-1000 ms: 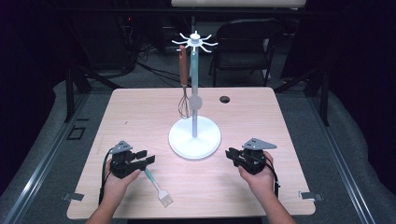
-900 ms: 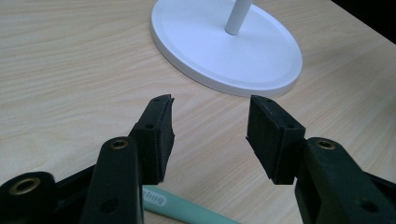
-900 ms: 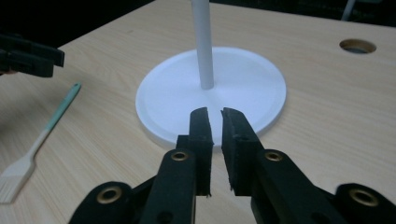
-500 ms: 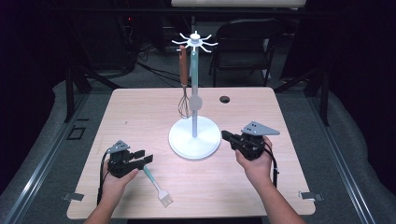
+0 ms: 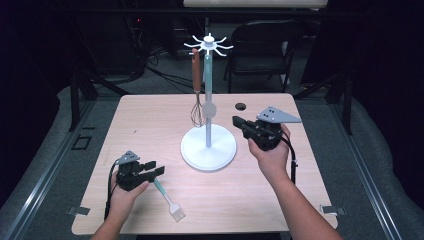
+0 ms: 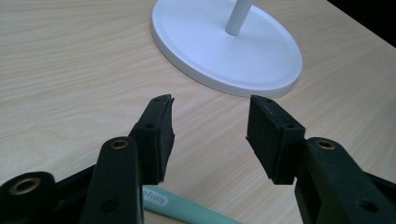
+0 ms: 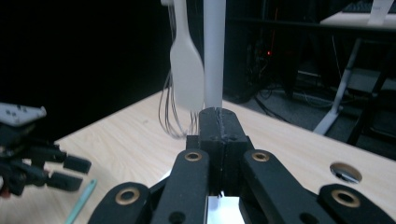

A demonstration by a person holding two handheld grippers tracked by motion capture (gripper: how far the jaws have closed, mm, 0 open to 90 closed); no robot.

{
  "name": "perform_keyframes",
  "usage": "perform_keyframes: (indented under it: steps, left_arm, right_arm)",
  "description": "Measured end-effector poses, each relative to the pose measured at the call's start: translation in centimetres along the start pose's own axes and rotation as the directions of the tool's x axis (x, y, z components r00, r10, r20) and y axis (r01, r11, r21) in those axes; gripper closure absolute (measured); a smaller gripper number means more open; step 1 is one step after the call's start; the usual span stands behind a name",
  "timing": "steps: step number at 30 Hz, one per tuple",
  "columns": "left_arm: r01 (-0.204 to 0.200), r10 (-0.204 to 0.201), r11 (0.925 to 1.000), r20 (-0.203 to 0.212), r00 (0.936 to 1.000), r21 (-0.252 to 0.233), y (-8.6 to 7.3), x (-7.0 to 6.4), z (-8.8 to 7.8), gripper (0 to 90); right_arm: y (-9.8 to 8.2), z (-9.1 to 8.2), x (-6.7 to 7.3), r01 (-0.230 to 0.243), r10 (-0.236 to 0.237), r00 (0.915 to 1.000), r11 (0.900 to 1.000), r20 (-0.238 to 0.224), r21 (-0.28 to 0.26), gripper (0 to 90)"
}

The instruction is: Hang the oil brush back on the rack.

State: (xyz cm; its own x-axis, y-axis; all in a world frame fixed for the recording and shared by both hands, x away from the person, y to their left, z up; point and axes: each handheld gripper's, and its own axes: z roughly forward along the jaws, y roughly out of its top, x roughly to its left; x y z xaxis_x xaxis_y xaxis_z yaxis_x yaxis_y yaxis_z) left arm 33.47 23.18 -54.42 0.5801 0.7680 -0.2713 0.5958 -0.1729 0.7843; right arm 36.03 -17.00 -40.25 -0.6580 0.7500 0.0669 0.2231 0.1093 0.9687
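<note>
High view and both gripper views, one moment. Your left gripper [image 5: 150, 171] rests low at the near left of the table [image 5: 150, 120], jaws standing well apart with nothing between the pads. The brush [image 5: 167, 197], mint-green handle and pale bristle head, lies flat on the table just under and beside those jaws; in the left gripper view its handle [image 6: 182, 210] shows below the two open jaws, not between them. The bristle head points toward you, the handle end toward the stand.

Your right gripper [image 5: 241, 124] is held up in the air just right of the stand's pole, jaws pressed fully together and holding nothing; they have just been closing, with nothing between them. In the right gripper view its shut jaws point at the pole, with a pale spatula [image 7: 186, 70] and a wire whisk [image 7: 173, 112] hanging beside it.

The stand [image 5: 208, 146] has a broad white base and a ring of hooks on top; a brown-handled whisk [image 5: 198, 100] hangs from one hook.

Judged by its look, the brush is light, its handle stiff and probably smooth enough to slip, its bristles soft. Take it across the handle's middle, clear of the bristles, so the hanging end stays free for a hook.
</note>
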Motion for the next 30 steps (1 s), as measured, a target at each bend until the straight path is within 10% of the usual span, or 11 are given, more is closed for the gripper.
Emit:
perform_keyframes:
  steps: [30]
  left_arm:
    - [-0.003, 0.003, 1.0000, 0.000, 1.0000, -0.005, 0.0, -0.1, 0.2, 50.8]
  right_arm:
    - [10.4, 0.7, -0.6, 0.035, -0.033, 0.9992, 0.991, 0.025, -0.129, 90.0]
